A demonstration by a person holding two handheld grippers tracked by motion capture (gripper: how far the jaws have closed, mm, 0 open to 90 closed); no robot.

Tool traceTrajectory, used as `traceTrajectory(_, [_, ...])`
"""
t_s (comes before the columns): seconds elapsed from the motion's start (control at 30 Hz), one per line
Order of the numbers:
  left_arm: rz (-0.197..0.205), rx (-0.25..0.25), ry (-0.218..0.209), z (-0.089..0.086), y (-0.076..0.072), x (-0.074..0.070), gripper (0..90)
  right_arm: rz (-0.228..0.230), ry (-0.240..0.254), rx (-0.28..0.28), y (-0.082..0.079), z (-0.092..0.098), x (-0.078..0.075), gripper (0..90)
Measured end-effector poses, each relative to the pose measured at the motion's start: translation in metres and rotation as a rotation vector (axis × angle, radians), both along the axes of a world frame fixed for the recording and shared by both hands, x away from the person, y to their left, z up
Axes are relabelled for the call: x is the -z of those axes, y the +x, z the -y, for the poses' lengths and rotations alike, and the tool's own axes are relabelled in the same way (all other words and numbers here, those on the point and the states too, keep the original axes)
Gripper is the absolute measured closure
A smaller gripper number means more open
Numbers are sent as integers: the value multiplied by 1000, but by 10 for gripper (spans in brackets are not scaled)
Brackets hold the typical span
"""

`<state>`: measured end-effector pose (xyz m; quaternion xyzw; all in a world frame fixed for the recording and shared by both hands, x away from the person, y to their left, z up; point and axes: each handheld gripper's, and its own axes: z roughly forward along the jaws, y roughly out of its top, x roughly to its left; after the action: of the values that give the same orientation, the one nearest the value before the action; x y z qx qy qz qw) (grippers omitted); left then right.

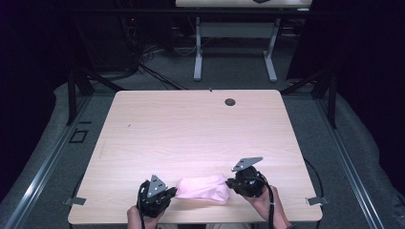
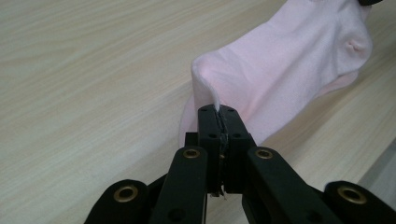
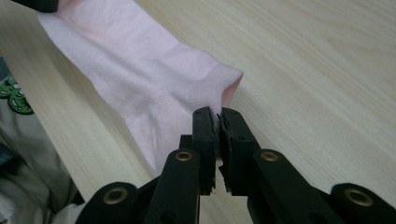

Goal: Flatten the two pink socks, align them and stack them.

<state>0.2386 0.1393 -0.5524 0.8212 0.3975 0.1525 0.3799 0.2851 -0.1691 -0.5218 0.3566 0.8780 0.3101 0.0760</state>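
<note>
Sock (image 1: 203, 189), pink, is seen in the high view near the front edge of the surface (image 1: 191, 124), stretched between the two tools. The left tool (image 1: 168, 194) is placed at the sock's left end and the right tool (image 1: 232, 183) at its right end, each touching the fabric. Both are held by hands entering from the bottom. The sock is set slightly slanted, its right end a little farther from the front edge than its left.

In the left gripper view, the left tool (image 2: 219, 122) is shown closed tight, a thin edge of the sock (image 2: 289, 60) being pinched between its jaws. From the pinch, the fabric rises in a small peak and then runs away up and to the right, where the rest is spread on the surface (image 2: 93, 93). The heel bulge is seen at the far right.

In the right gripper view, the right tool (image 3: 218, 122) is likewise shown closed, a fold of the sock (image 3: 154, 79) near its open cuff being gripped between the jaws. The sock is drawn away from the tips toward the upper left, over the surface (image 3: 317, 70), beside the front edge. Grey clothing with a green patch (image 3: 14, 95) is seen below that edge at the left.
</note>
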Motion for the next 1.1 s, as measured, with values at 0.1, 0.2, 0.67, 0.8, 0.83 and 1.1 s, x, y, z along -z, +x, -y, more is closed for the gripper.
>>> traceTrajectory(0.1, [-2,-10,23,4,4,13,887,-33,-30,8,6,-2,12,845])
traceTrajectory(0.2, [-10,-13,37,6,7,20,881,-56,-45,6,11,-3,21,840])
traceTrajectory(0.67, [39,-64,47,-10,8,11,295,-16,5,46,6,12,18,561])
traceTrajectory(0.8, [62,-94,46,-20,6,4,200,21,44,85,0,23,12,401])
traceTrajectory(0.83, [66,-111,53,-23,5,2,186,36,50,94,-2,26,10,342])
traceTrajectory(1.1, [77,-190,85,-57,7,-3,110,92,66,168,-18,55,6,89])
